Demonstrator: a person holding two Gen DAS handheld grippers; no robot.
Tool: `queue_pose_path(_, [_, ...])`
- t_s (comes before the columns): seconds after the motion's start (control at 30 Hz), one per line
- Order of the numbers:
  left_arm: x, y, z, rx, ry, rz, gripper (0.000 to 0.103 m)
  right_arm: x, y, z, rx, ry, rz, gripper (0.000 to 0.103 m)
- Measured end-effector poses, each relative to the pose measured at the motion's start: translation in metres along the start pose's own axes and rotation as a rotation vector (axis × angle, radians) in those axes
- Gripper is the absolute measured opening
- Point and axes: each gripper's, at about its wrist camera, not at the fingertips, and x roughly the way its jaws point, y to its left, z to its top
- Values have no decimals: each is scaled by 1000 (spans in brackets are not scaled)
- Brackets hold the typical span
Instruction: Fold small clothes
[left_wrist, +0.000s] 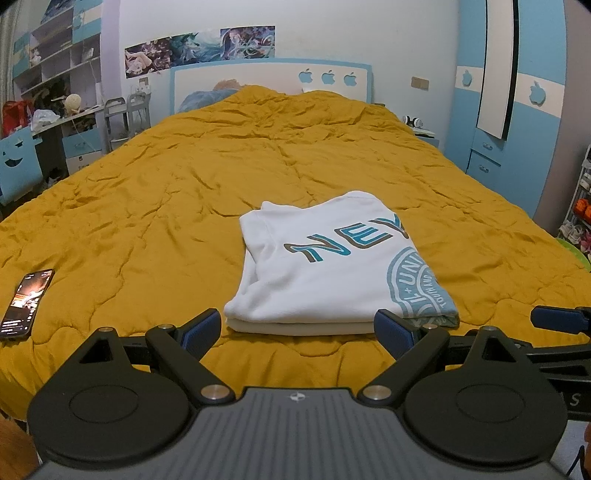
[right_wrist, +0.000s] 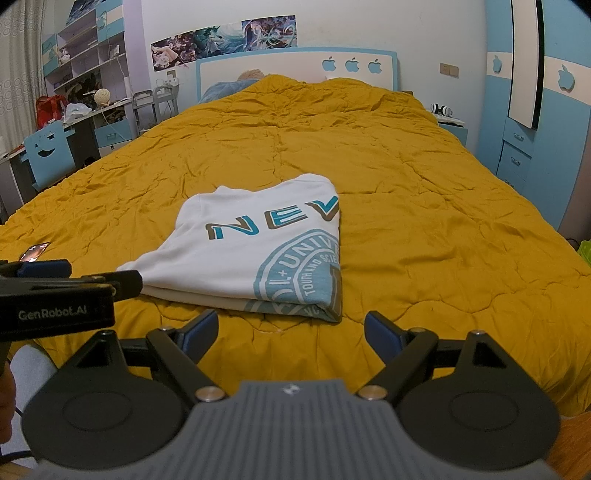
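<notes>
White cotton, folded into a thick rectangle, the T-shirt (left_wrist: 332, 266) lies at frame centre on the wrinkled mustard quilt (left_wrist: 184, 184). Both the left gripper (left_wrist: 297, 334) and right gripper (right_wrist: 290, 330) sit below it with blue-padded fingers spread apart, empty. A glossy phone (left_wrist: 26, 302) rests lower left.

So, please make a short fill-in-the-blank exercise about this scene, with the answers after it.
1. The white shirt lies ____ on the quilt.
2. Both the left gripper and the right gripper are ____, holding nothing.
3. The colour of the quilt is ____.
4. The phone lies to the ____ of the shirt.

Answers: folded; open; yellow; left
</notes>
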Motion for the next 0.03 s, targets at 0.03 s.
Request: queue_pose_path(0.03, [0, 2, 1, 0, 0, 0, 103, 0, 0, 0, 0, 0, 0, 82])
